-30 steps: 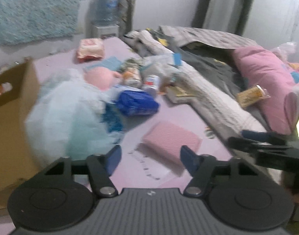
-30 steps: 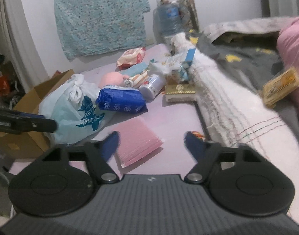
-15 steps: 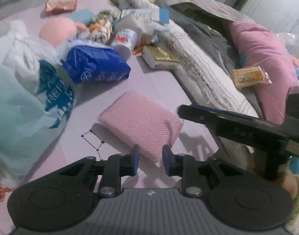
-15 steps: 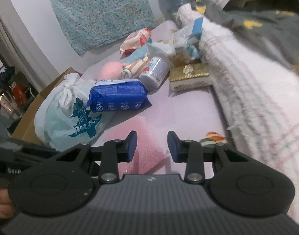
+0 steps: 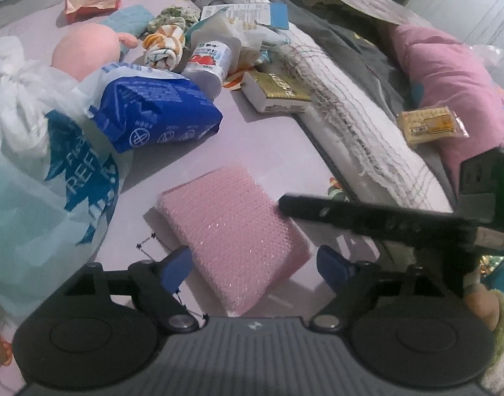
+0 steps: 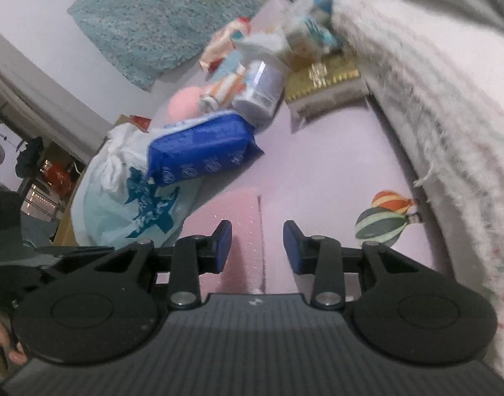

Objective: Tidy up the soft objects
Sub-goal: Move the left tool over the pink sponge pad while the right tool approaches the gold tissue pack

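Observation:
A pink textured soft pad (image 5: 232, 237) lies flat on the lilac sheet (image 5: 271, 155). My left gripper (image 5: 253, 269) points steeply down over its near end. Its jaws are opening, and the pad's near corner lies between the blue fingertips (image 5: 174, 269) without being squeezed. My right gripper (image 6: 258, 247) hovers low over the pad's right edge (image 6: 242, 217), jaws partly apart, one fingertip above the pad and the other past its edge. In the left wrist view a black finger of the right gripper (image 5: 367, 221) crosses the pad's far right corner.
Left of the pad lie a knotted plastic bag (image 5: 27, 165) and a blue soft pack (image 5: 156, 112). Behind them are a pink plush ball (image 5: 83, 49), rolled socks (image 5: 163, 49), a bottle (image 5: 209, 62) and a gold box (image 5: 278, 92). On the right are a white knit blanket (image 5: 361, 122) and a pink pillow (image 5: 450, 76).
Both grippers have come down closer to the pink pad. The left jaws closed almost fully, then spread wide around its corner. The right jaws narrowed and that gripper rolled.

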